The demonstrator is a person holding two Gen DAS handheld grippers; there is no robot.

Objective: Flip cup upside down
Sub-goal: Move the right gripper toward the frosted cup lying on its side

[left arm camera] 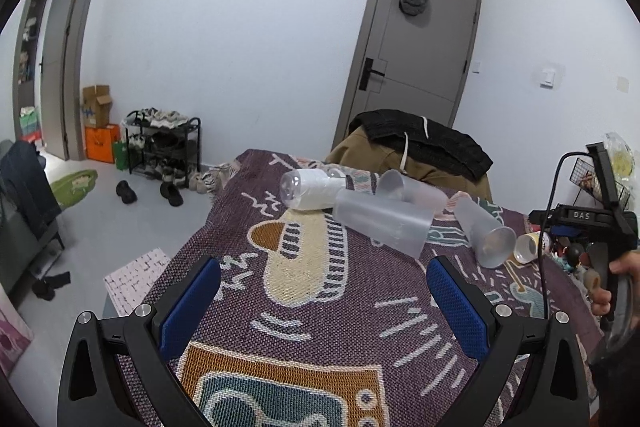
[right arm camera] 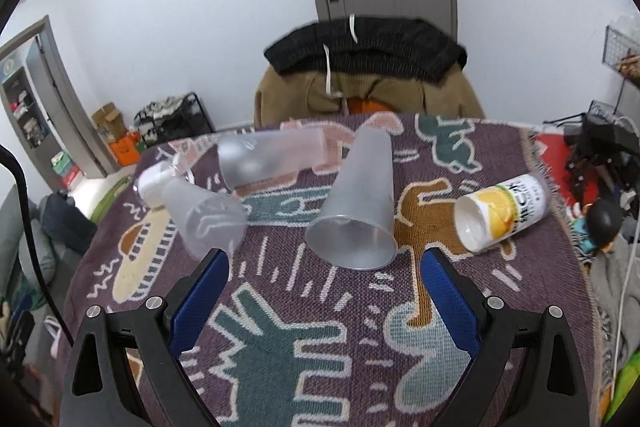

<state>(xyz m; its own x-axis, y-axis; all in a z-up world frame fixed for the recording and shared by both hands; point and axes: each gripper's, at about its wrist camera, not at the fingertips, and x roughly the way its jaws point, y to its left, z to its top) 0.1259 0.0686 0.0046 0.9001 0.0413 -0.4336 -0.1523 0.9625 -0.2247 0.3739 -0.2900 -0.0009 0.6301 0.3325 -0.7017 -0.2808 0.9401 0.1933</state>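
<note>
Three frosted clear plastic cups lie on their sides on a patterned purple cloth. In the right wrist view the nearest cup [right arm camera: 358, 203] has its mouth toward me, just beyond my open, empty right gripper [right arm camera: 324, 269]. A second cup [right arm camera: 204, 217] lies to the left and a third cup [right arm camera: 264, 159] behind. In the left wrist view the same cups show as a wide cup [left arm camera: 382, 223], a tall one [left arm camera: 486, 231] and a rear one [left arm camera: 412, 189]. My left gripper [left arm camera: 323, 273] is open and empty, short of them.
A yellow-and-white can [right arm camera: 502, 213] lies on its side at the right. A clear bottle with a white label [left arm camera: 310, 189] lies at the far left of the cups. A chair draped with clothes [right arm camera: 368, 75] stands behind the table. The right-hand device [left arm camera: 592, 227] is at the right edge.
</note>
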